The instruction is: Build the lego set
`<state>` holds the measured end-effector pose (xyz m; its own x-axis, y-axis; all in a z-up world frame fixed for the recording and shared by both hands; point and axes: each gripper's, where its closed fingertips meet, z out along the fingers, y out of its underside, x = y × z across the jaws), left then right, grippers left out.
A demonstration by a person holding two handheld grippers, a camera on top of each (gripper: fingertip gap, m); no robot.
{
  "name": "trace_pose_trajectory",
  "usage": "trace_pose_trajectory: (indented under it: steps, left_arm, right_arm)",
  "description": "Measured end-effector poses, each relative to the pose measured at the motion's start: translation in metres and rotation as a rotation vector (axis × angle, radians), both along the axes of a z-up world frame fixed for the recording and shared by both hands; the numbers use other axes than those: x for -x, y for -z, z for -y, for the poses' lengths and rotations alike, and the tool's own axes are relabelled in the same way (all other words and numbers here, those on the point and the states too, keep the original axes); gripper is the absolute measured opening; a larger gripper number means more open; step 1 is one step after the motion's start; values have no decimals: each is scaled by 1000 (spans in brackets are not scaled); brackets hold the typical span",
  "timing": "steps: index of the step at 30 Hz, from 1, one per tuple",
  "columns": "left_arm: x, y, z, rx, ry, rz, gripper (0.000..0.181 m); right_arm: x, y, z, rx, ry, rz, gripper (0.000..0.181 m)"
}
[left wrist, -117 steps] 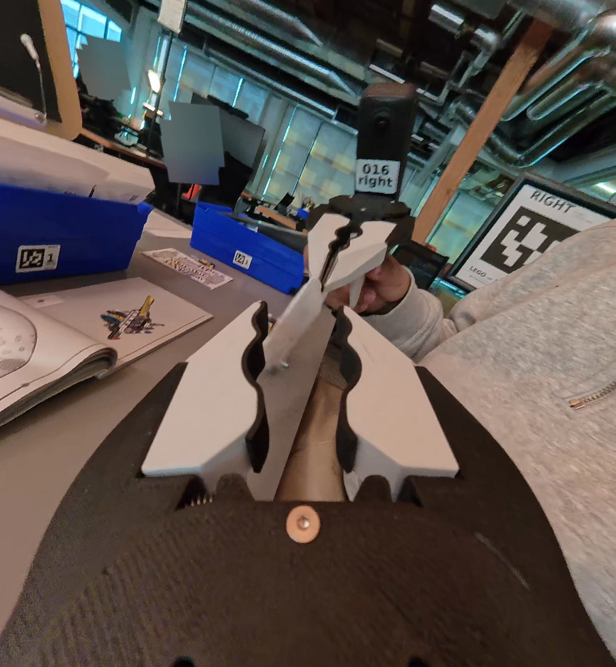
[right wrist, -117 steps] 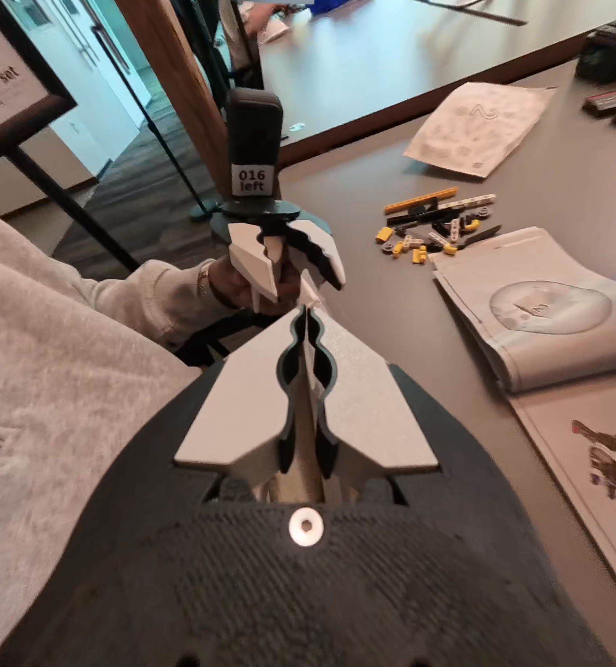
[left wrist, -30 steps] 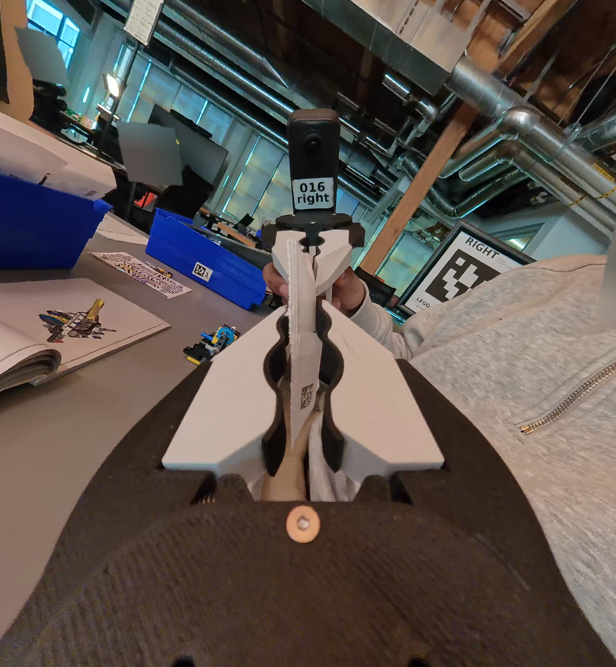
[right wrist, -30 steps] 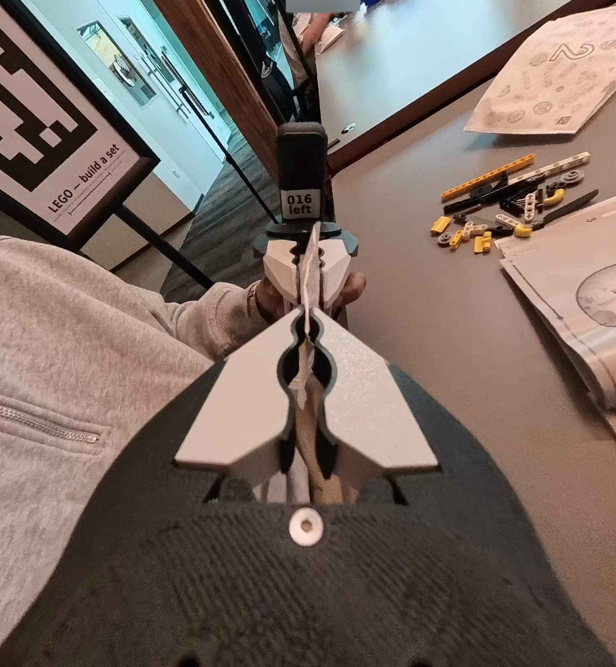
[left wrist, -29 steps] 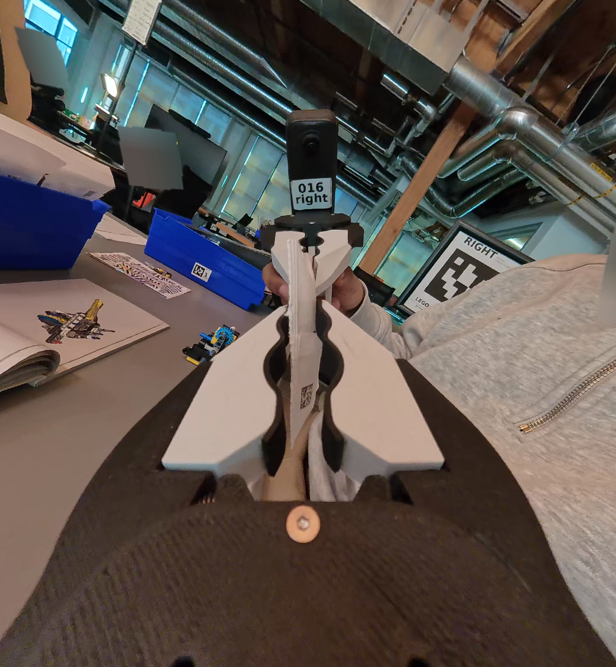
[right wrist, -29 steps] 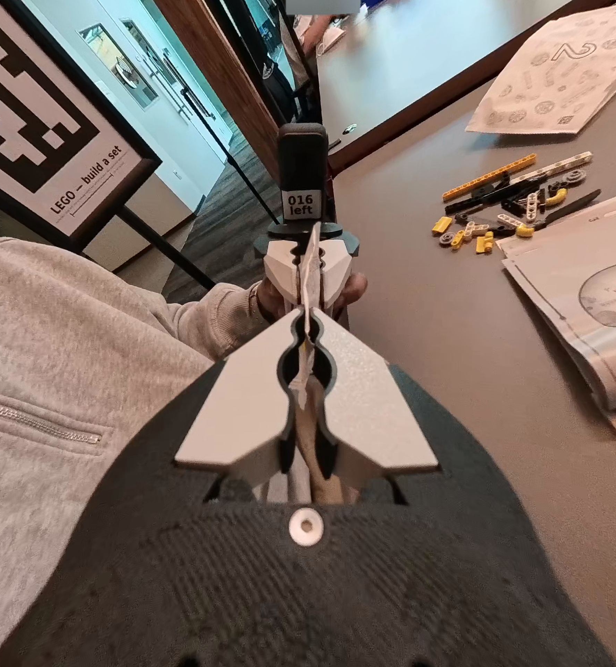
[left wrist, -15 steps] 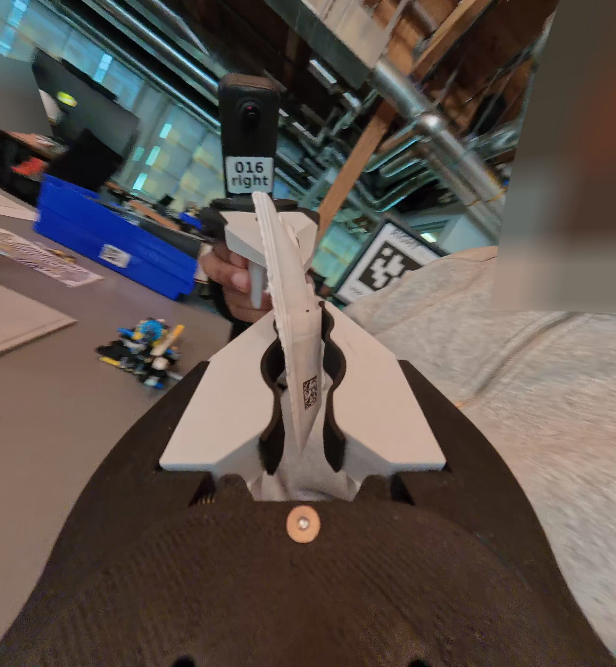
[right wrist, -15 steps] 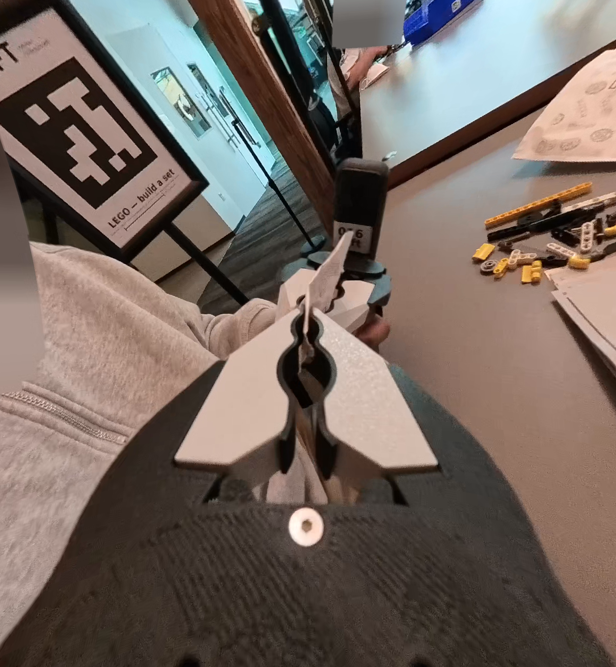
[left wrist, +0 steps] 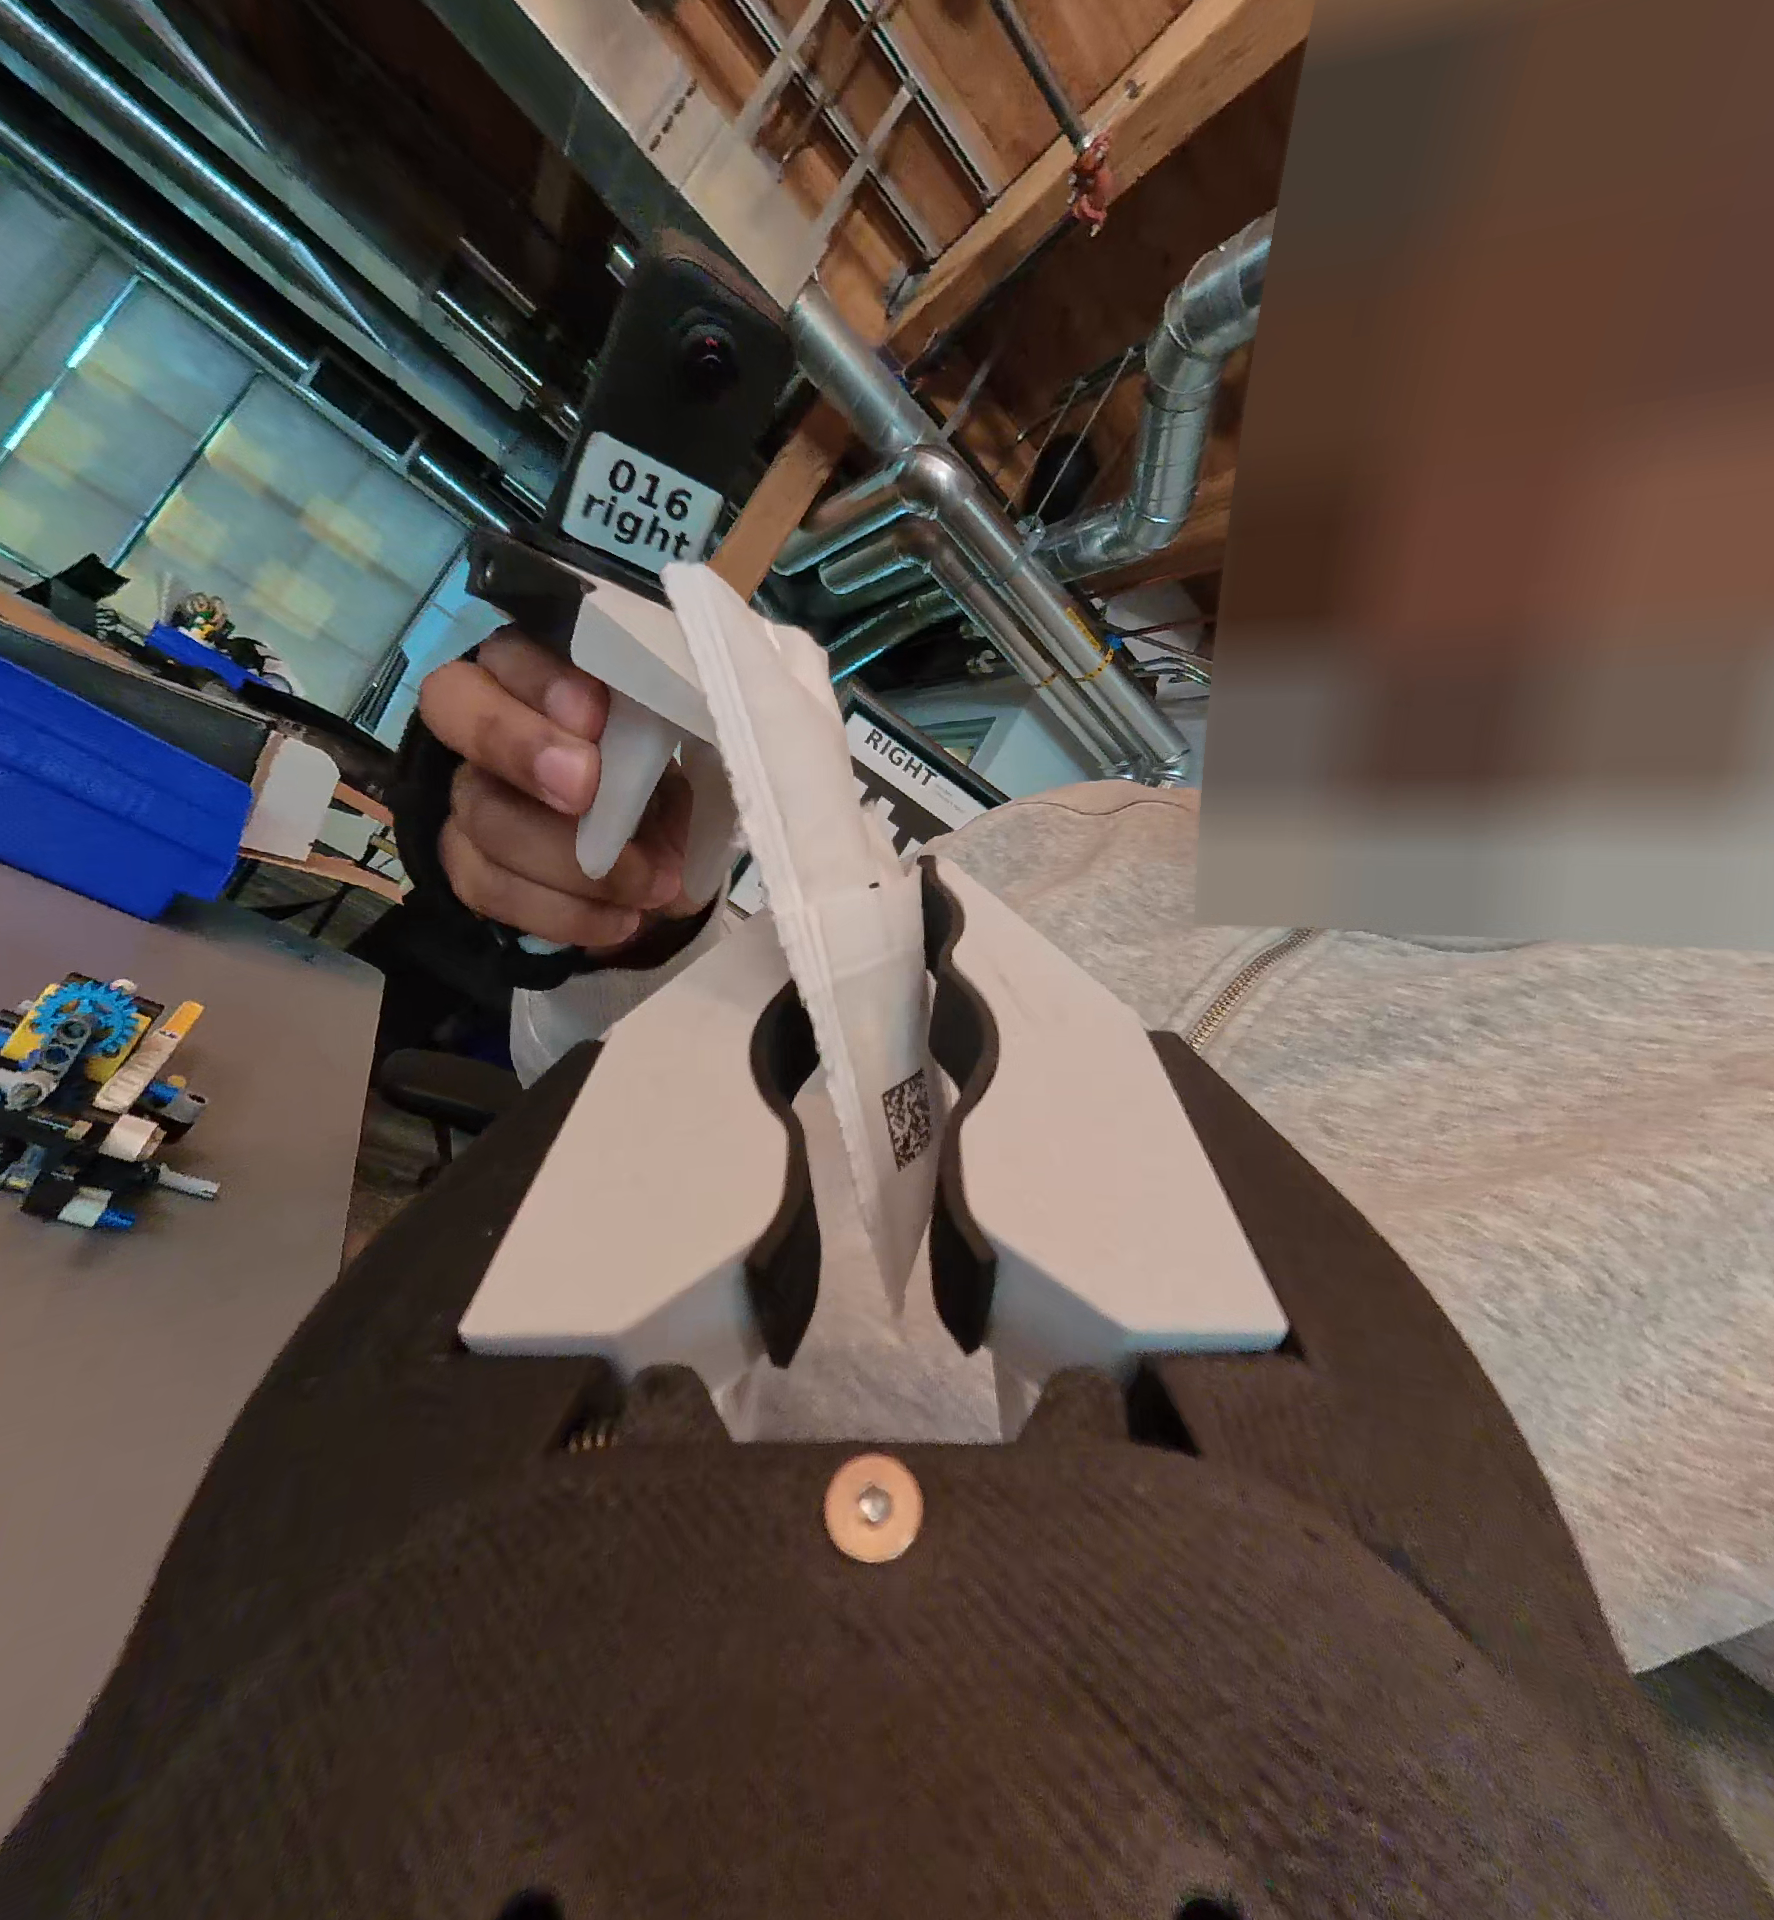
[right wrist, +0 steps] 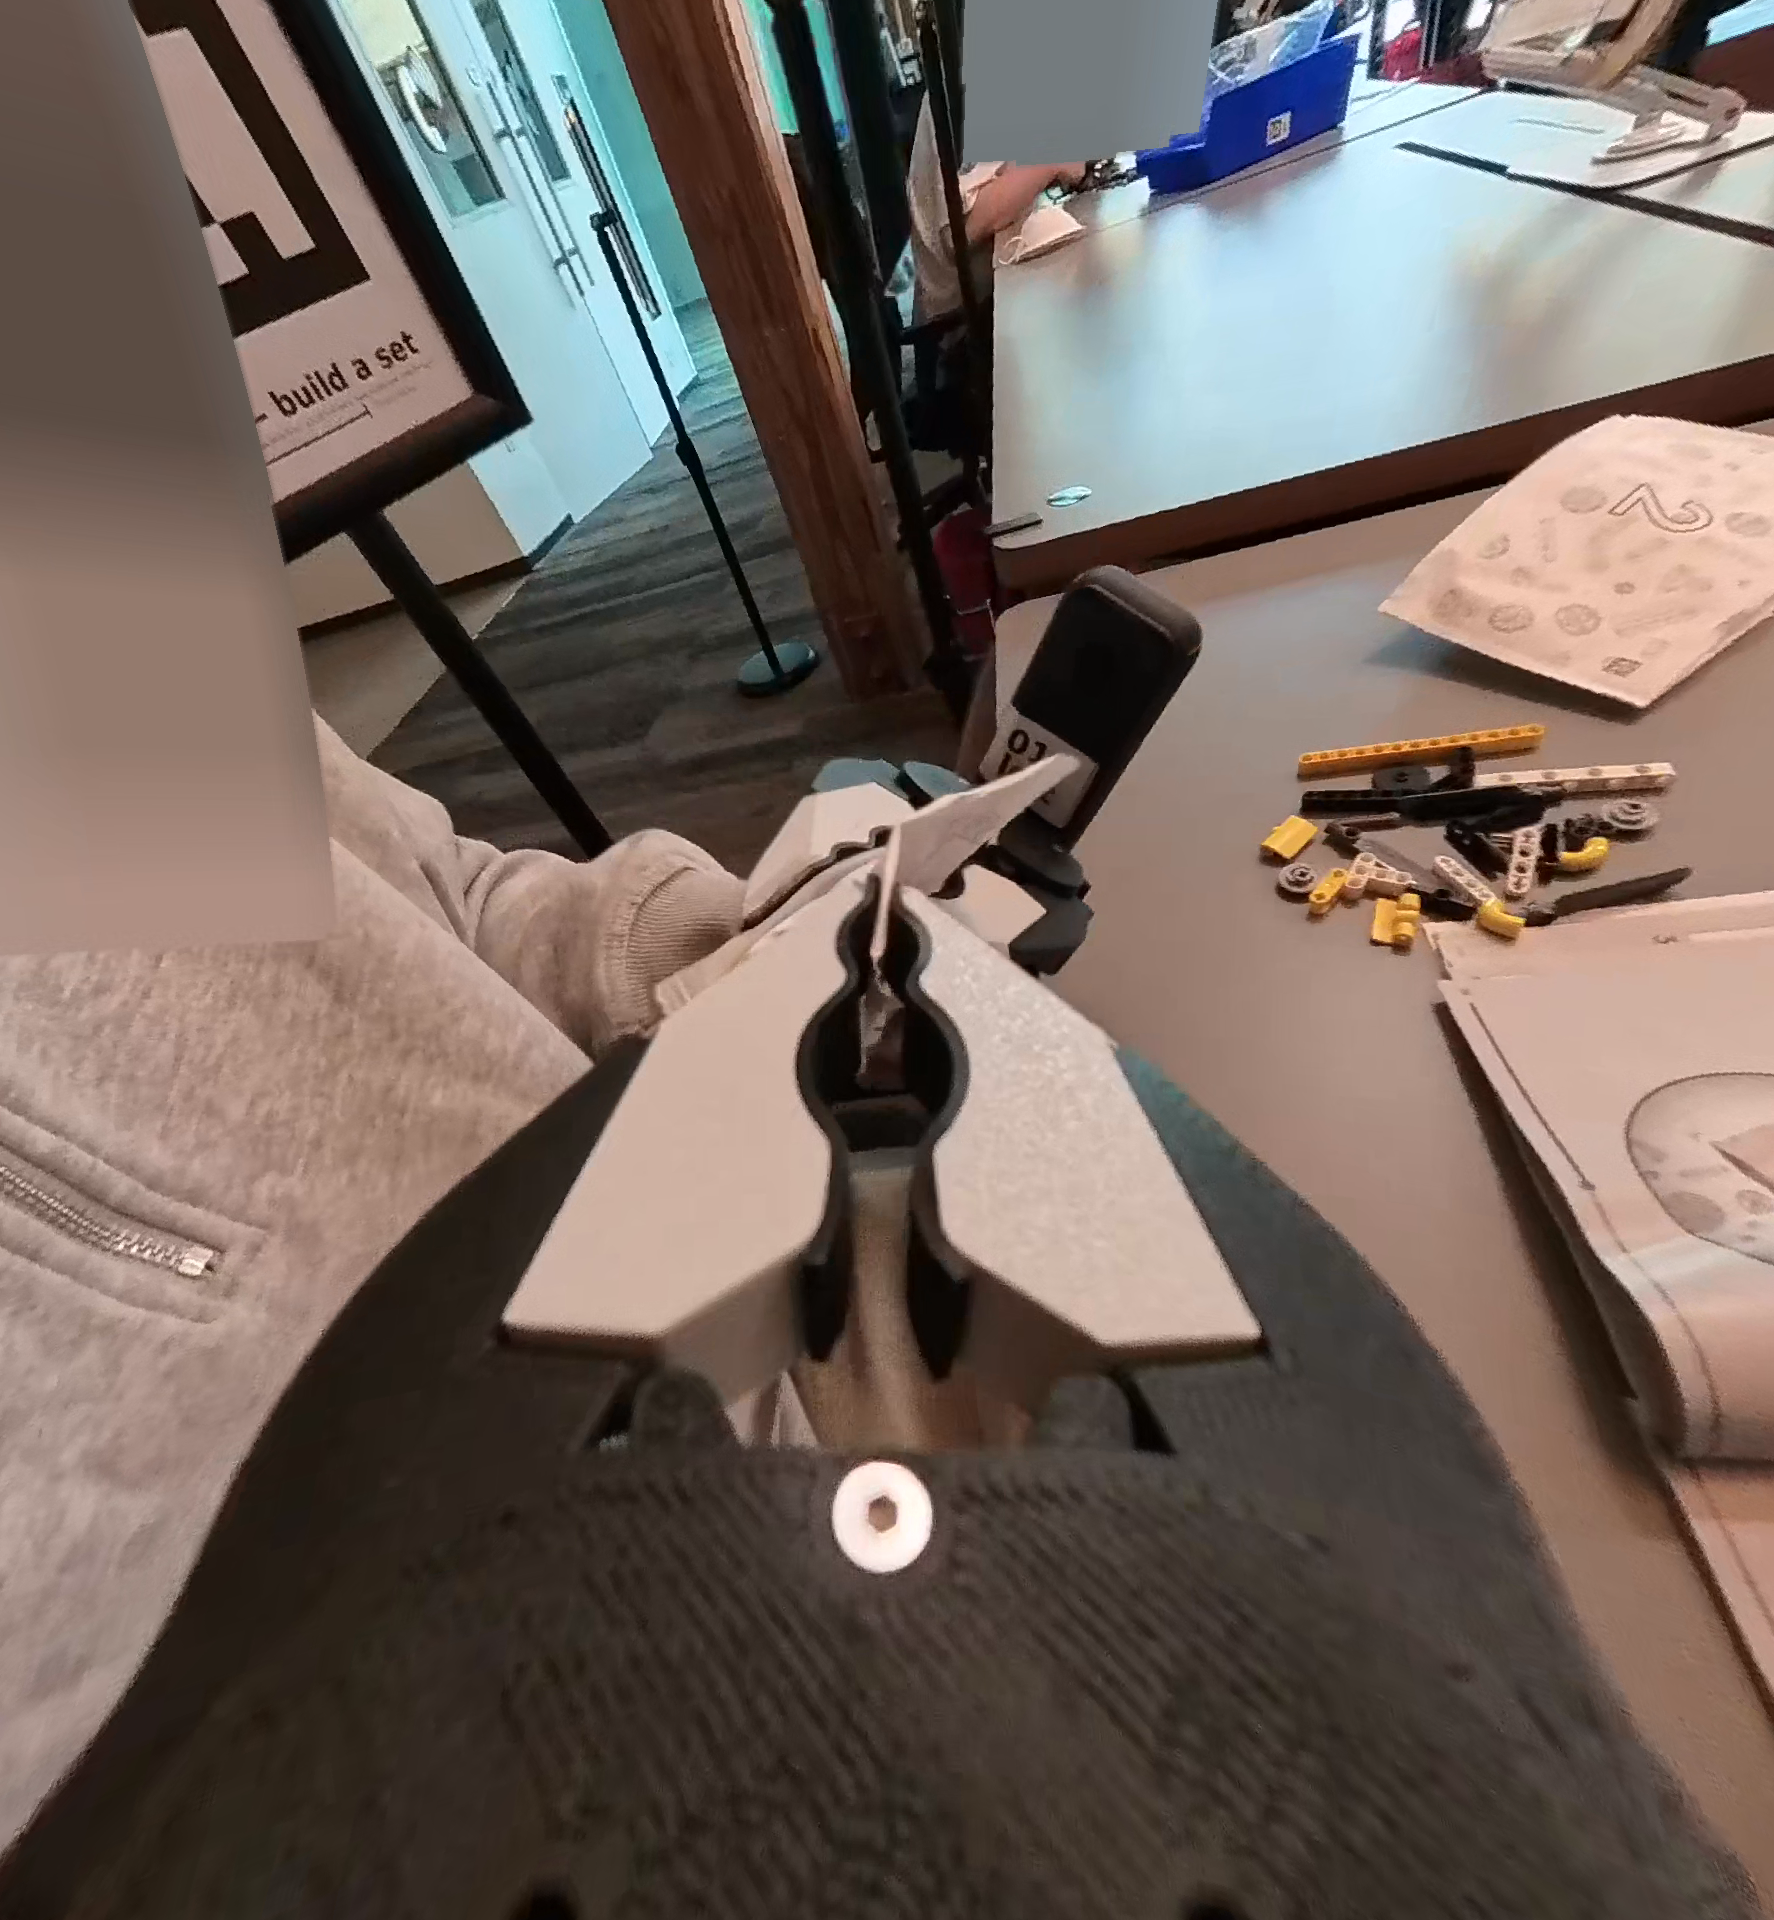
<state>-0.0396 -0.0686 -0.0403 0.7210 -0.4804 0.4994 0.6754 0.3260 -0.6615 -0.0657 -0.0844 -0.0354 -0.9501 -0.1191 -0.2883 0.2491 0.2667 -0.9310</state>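
A white paper bag [left wrist: 831,935] of Lego parts is held in the air between both grippers, over the table's near edge. My left gripper [left wrist: 847,940] is shut on its lower end, which carries a small printed code. My right gripper [right wrist: 881,920] is shut on the bag's thin edge [right wrist: 956,821]. In the left wrist view, a hand holds the right gripper, whose white finger [left wrist: 634,665] shows beyond the bag. The left gripper [right wrist: 914,852] shows tilted just beyond the right one. A partly built Lego model [left wrist: 62,1081] stands on the grey table [left wrist: 135,1351].
Loose yellow, black and grey Lego pieces [right wrist: 1454,842] lie on the table beside an open instruction booklet [right wrist: 1693,1143] and a flat printed paper bag [right wrist: 1631,561]. A blue bin [left wrist: 62,769] stands farther back. The person's grey sweatshirt [left wrist: 1485,1195] is close by. A framed sign on a stand [right wrist: 343,343] is behind. The tips of both grippers are at nearly the same place. From either gripper's tips it is about 25 centimetres to the partly built Lego model [left wrist: 62,1081].
Both grippers stayed shut on the bag and swung toward the person's body. The bag now tilts and twists between them, and the left gripper leans over in the right wrist view.
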Motion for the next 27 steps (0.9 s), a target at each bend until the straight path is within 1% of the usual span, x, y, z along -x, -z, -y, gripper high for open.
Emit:
trace_pose_trajectory:
  steps: [2, 5, 6, 8, 10, 12, 14, 15, 18, 19, 22, 24, 25, 26, 27]
  left_arm:
    - [-1, 0, 2, -4, -5, -10, 15]
    - [4, -1, 4, 0, -39, -13, 14]
    - [9, 1, 4, 16, -71, -2, 20]
    - [26, 4, 8, 42, -204, 31, 32]
    - [50, 8, 22, 54, -358, 86, 46]
    - [70, 14, 35, 111, -528, 102, 61]
    - [77, 15, 38, 208, -696, 22, 77]
    - [78, 18, 35, 283, -769, -37, 84]
    - [82, 38, 9, 563, -912, -220, 99]
    - [83, 44, 1, 633, -945, -265, 103]
    - [89, 58, -10, 798, -1061, -361, 108]
    - [94, 65, -9, 918, -1156, -451, 109]
    - [96, 67, -6, 966, -1209, -495, 105]
    - [98, 69, -3, 1000, -1257, -538, 94]
    - [98, 68, 0, 1019, -1301, -583, 75]
  right_arm:
    - [0, 0, 2, -6, 19, -29, 0]
    - [4, -1, 5, -19, 88, -97, 0]
    - [8, 0, 5, -30, 123, -105, 0]
    - [20, -1, 3, -17, 203, -77, 0]
    - [35, -2, -3, -2, 279, -25, 0]
    - [52, 3, -10, -17, 373, -4, 0]
    - [67, 14, -17, -55, 468, -10, 0]
    - [74, 19, -19, -70, 514, -11, 0]
    - [83, 32, -20, -100, 586, 35, 0]
    - [84, 34, -19, -102, 598, 56, 0]
    - [87, 40, -16, -110, 642, 84, 0]
    - [84, 41, -13, -111, 646, 102, 0]
    - [81, 42, -10, -111, 633, 117, 0]
    - [78, 42, -7, -107, 615, 139, 0]
    - [75, 41, -5, -99, 598, 163, 0]
